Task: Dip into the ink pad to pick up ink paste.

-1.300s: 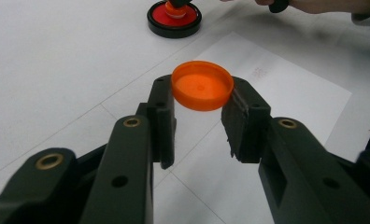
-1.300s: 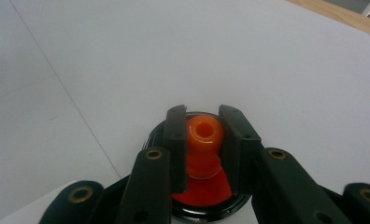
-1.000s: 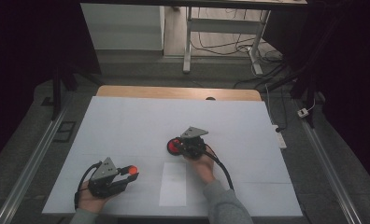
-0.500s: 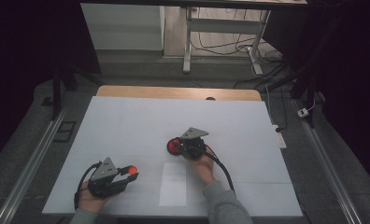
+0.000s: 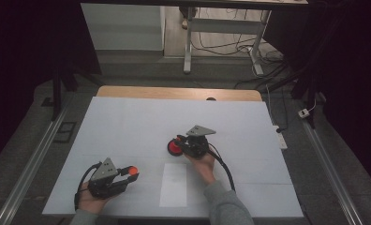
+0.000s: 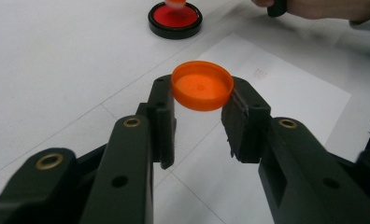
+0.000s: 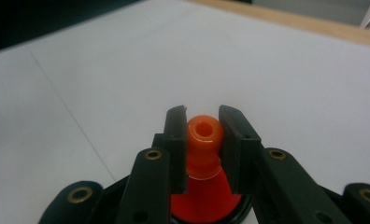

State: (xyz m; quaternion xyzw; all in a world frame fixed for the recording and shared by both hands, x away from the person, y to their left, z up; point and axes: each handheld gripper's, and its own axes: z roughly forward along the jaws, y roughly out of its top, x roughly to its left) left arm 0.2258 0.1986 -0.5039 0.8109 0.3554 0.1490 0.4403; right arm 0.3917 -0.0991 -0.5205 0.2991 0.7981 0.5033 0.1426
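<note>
Your left gripper (image 6: 199, 116) clamps the orange cap (image 6: 202, 85). Your right gripper (image 7: 202, 149) pinches the orange spout (image 7: 203, 140), hiding its red base (image 5: 175, 147); open table (image 5: 141, 122) lies beyond.

- Two grippers are showing in the high view: the left gripper (image 5: 127, 172) at lower left, the right gripper (image 5: 181, 144) near centre.
- One orange cap (image 6: 202, 86) is sitting between the left jaws.
- One orange stamp (image 7: 204, 140) is standing centre frame.
- One red ink pad (image 6: 175, 18) is lying at top centre.
- One paper sheet (image 5: 173, 185) is lying at lower centre.
</note>
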